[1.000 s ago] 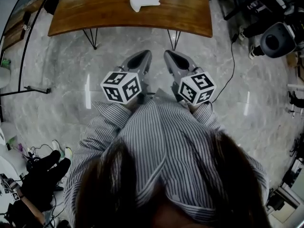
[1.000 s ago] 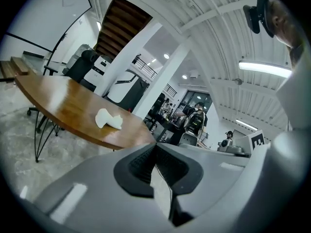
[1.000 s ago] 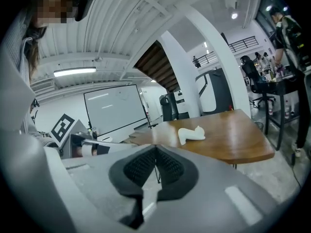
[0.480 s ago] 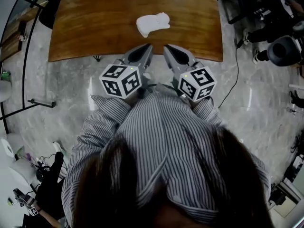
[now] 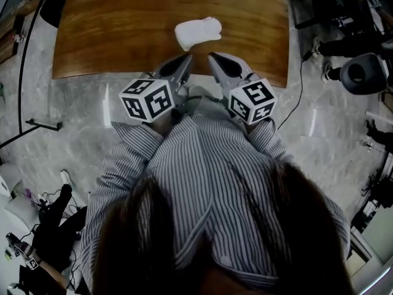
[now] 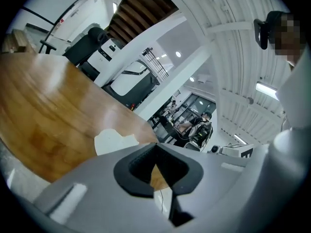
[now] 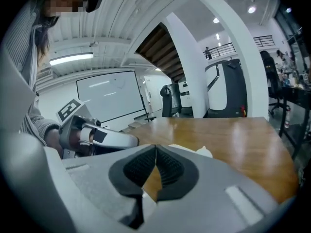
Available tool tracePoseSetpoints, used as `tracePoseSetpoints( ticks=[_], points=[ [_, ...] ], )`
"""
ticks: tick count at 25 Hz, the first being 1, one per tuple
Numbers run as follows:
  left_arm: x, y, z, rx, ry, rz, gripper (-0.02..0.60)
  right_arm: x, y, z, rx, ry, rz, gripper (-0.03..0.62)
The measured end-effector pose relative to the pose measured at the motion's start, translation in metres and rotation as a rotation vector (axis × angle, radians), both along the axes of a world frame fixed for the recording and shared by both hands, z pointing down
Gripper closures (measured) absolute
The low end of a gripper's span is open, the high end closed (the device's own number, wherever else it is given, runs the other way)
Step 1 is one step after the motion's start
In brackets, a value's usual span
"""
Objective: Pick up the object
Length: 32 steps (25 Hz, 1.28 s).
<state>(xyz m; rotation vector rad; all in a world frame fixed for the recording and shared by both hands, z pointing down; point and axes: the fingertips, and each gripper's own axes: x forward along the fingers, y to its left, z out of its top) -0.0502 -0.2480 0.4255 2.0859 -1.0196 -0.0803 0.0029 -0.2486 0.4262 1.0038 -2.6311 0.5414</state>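
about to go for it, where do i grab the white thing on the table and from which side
Likely the white object by its narrower lobed right end, from above with the right claw. It lies flat on the table, so a sideways approach finds little to pinch. Open that shut claw first.

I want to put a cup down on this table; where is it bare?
The wooden table is bare left and right of the white object, out to its edges. Crowded only at the near edge, by the left gripper and right gripper.
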Motion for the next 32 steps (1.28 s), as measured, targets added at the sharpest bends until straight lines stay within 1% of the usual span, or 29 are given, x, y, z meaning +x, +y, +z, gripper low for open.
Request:
tracePoseSetpoints(
  ticks=[2,5,8,11,15,18,22,26,29,32],
  points=[
    [-0.005,-0.003,-0.001,0.002,0.009,-0.031,0.581,-0.007,-0.003,0.004,0.009,0.056,-0.050,0.591],
    [-0.007,-0.003,0.003,-0.001,0.010,-0.071,0.581,-0.017,-0.004,0.016,0.032,0.175,-0.155,0.589],
    [-0.001,-0.004,0.016,-0.038,0.015,-0.088,0.581,-0.023,-0.009,0.030,0.058,0.262,-0.265,0.586],
    [0.002,-0.003,0.031,-0.086,0.011,-0.098,0.581,-0.025,-0.016,0.048,0.087,0.364,-0.349,0.571],
    [0.000,-0.002,0.052,-0.137,0.004,-0.121,0.581,-0.027,-0.027,0.075,0.181,0.523,-0.444,0.562],
    [0.001,-0.003,0.063,-0.165,0.015,-0.130,0.581,-0.024,-0.035,0.096,0.248,0.638,-0.500,0.558],
    [0.001,-0.004,0.071,-0.195,0.028,-0.147,0.581,-0.022,-0.048,0.115,0.400,0.780,-0.572,0.465],
    [0.007,-0.003,0.083,-0.223,0.037,-0.169,0.581,-0.018,-0.053,0.125,0.495,0.833,-0.604,0.414],
    [0.008,0.002,0.088,-0.231,0.041,-0.179,0.581,-0.021,-0.050,0.134,0.522,0.857,-0.617,0.411],
    [0.007,0.008,0.092,-0.239,0.040,-0.177,0.581,-0.028,-0.051,0.138,0.549,0.883,-0.602,0.399]
  ],
)
